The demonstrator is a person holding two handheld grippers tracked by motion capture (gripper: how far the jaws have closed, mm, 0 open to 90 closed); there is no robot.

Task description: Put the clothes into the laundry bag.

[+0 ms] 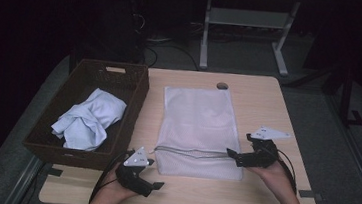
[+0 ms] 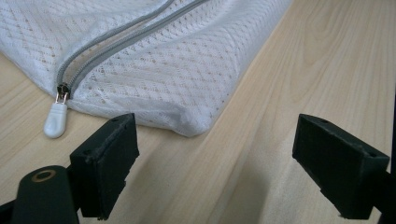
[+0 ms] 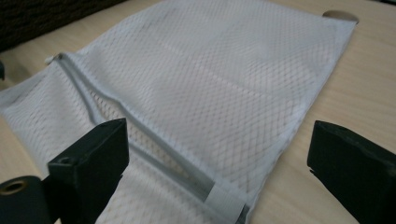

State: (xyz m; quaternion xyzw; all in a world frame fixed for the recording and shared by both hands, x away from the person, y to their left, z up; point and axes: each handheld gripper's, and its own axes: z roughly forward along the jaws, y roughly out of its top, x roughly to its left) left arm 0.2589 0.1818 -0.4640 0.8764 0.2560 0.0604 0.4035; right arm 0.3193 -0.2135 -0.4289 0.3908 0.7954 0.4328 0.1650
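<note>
The white mesh bag (image 1: 197, 128) lies flat at the centre of the counter (image 1: 255, 199), its zipper (image 1: 189, 152) running across the near end. The left gripper (image 1: 154, 177) rests off the bag's near-left corner, fingers wide apart and empty. The right gripper (image 1: 236, 155) sits at the zipper's right end, fingers spread, gripping nothing. A brown basket (image 1: 133, 102) holding pale blue cloth (image 1: 89, 118) stands left.
</note>
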